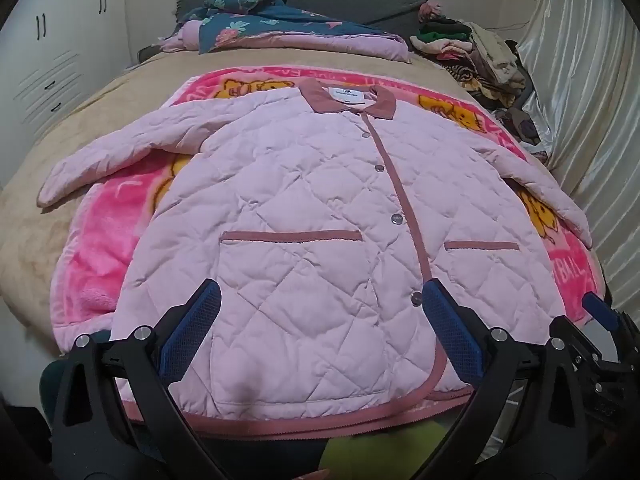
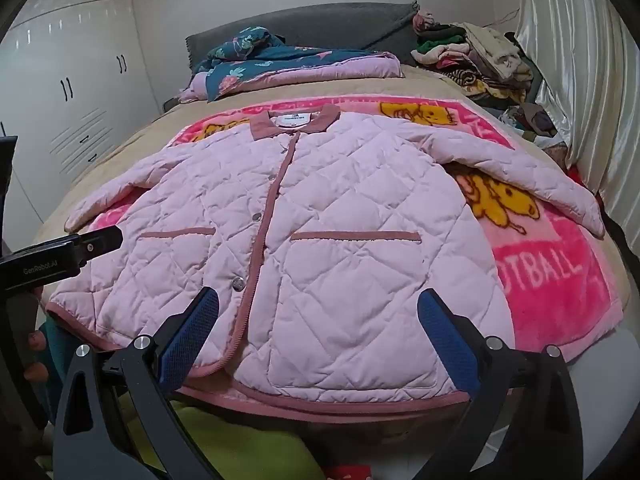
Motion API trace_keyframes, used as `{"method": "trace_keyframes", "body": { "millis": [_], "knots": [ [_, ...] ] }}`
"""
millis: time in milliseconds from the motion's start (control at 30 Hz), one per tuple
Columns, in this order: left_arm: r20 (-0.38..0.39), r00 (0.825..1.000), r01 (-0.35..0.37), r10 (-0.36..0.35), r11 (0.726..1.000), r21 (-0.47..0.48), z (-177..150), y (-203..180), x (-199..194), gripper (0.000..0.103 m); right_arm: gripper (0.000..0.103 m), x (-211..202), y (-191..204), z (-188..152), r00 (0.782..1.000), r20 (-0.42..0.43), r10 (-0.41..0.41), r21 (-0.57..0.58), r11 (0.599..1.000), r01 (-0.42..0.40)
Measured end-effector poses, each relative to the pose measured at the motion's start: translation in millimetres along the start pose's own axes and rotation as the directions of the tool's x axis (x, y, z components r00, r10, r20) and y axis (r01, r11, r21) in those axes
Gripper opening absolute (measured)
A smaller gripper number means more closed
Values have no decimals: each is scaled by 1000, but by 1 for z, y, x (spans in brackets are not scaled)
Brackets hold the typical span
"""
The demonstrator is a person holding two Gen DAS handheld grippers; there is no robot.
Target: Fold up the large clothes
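Note:
A pale pink quilted jacket [image 1: 304, 240] [image 2: 320, 248] lies flat and front up on a bright pink cartoon blanket [image 1: 120, 240] [image 2: 560, 280], snaps done up, darker pink collar at the far end, both sleeves spread out to the sides. My left gripper [image 1: 320, 320] hovers open over the jacket's near hem, on the left pocket side, nothing between its blue pads. My right gripper [image 2: 318, 320] hovers open over the hem by the right pocket, also empty. The right gripper's finger [image 1: 600, 316] shows at the left wrist view's right edge; the left gripper's body [image 2: 60, 256] shows at the right wrist view's left edge.
The blanket covers a tan bed [image 1: 60, 152]. A folded floral quilt [image 1: 280, 28] lies against the grey headboard [image 2: 340, 28]. A pile of clothes [image 1: 480, 60] sits at the far right by a shiny curtain [image 2: 580, 80]. White wardrobes [image 2: 80, 80] stand left. Yellow-green cloth [image 2: 240, 448] lies below the bed edge.

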State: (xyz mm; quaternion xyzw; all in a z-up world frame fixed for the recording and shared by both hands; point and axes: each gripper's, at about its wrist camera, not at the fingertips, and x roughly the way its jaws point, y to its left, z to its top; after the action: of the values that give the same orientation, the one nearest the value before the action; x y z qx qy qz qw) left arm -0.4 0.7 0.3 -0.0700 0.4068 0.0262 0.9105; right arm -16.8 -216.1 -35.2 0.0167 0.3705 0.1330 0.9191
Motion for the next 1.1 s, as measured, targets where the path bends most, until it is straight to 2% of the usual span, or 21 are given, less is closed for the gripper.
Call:
{"method": "trace_keyframes", "body": {
  "millis": [233, 1100],
  "knots": [
    [-5, 1000, -12, 12, 1000, 11, 0, -2, 1, 94, 99, -1, 3, 0, 1000, 4, -9, -17, 1000, 9],
    [-1, 1000, 12, -12, 1000, 16, -2, -10, -4, 94, 99, -5, 6, -2, 1000, 19, -16, -25, 1000, 17]
  ]
}}
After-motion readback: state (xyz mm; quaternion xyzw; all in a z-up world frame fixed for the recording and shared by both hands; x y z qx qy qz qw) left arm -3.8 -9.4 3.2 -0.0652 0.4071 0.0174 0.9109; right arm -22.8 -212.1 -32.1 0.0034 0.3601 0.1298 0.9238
